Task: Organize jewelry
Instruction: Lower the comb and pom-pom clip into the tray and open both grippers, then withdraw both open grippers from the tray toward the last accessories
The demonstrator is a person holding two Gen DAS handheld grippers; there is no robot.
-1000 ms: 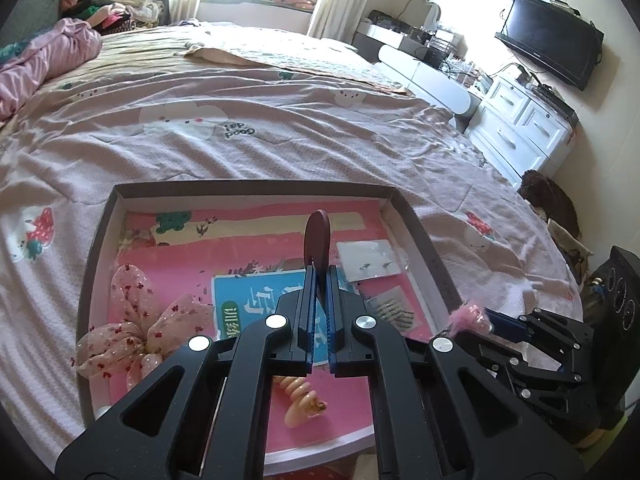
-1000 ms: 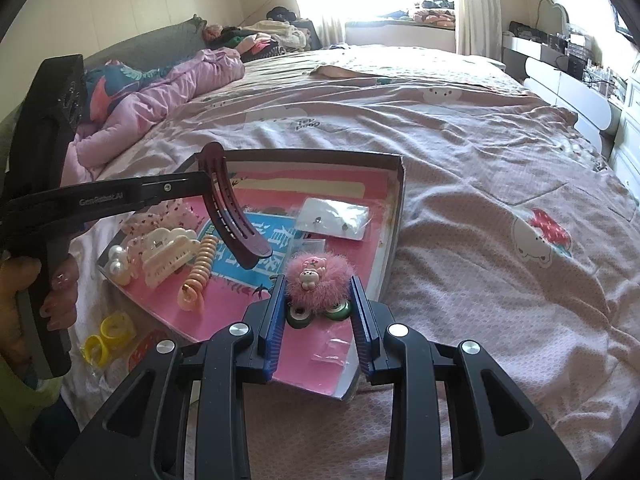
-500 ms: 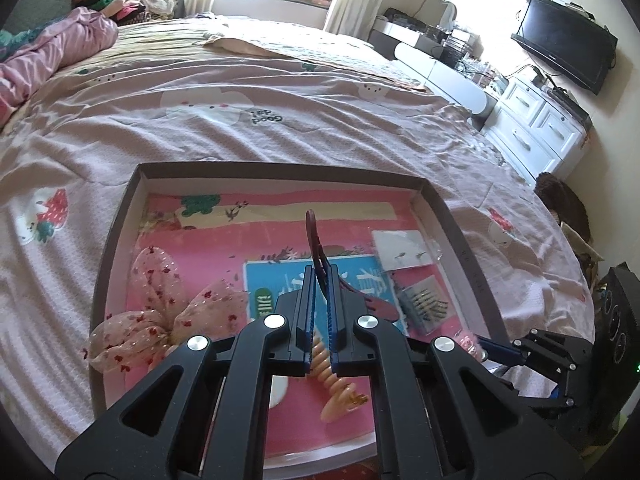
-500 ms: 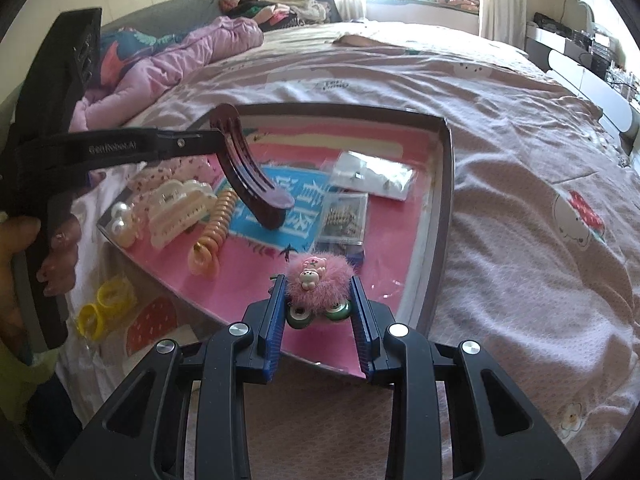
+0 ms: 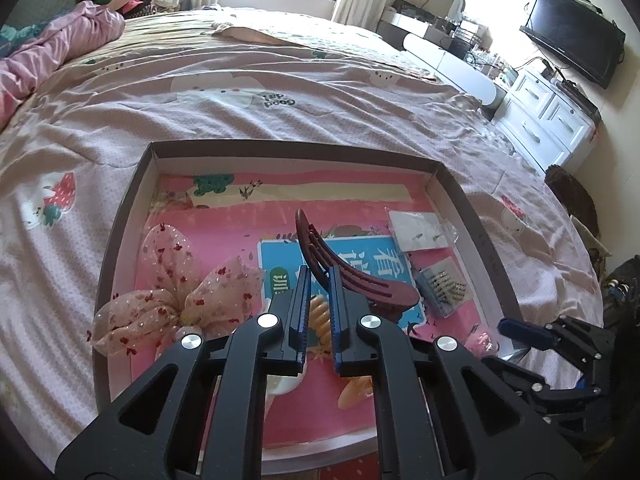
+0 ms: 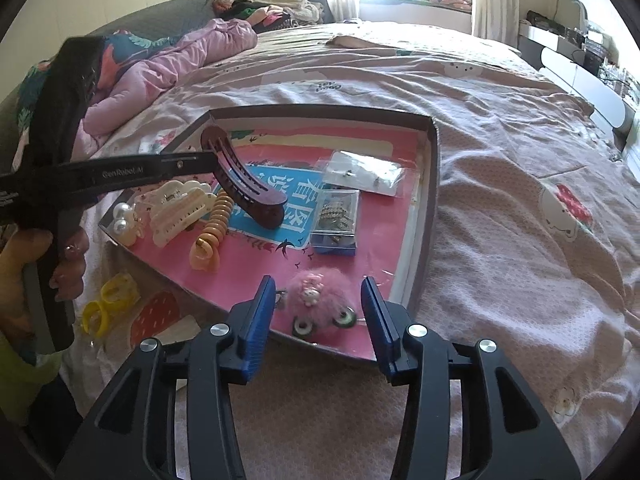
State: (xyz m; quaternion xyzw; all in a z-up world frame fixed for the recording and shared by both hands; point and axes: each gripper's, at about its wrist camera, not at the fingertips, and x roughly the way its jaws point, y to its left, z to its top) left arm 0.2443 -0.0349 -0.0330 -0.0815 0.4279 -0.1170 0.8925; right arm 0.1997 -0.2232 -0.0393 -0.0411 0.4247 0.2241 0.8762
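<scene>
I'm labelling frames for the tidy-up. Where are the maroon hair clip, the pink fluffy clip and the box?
maroon hair clip (image 6: 250, 192): right wrist view, mid-body.
pink fluffy clip (image 6: 320, 298): right wrist view, fluffy centre.
box (image 5: 304, 147): left wrist view, far rim.

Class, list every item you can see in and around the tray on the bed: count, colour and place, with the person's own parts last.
Tray: one, grey-rimmed, pink lining, on the bed.
Curved hair clip: one, maroon, mid-tray, far tip on the lining, near end between the left fingers.
Fluffy hair tie: one, pink, tray's near edge.
Spiral hair tie: one, orange, left of centre.
Claw clip: one, cream, tray's left.
Chiffon bow: one, pink, red-dotted, tray's left.
Earring card: one, clear-bagged, far right.
Box of pins: one, blue, right.
Yellow rings: two, outside the tray.
Left gripper: around the clip.
Right gripper: open, astride the fluffy tie.
</scene>
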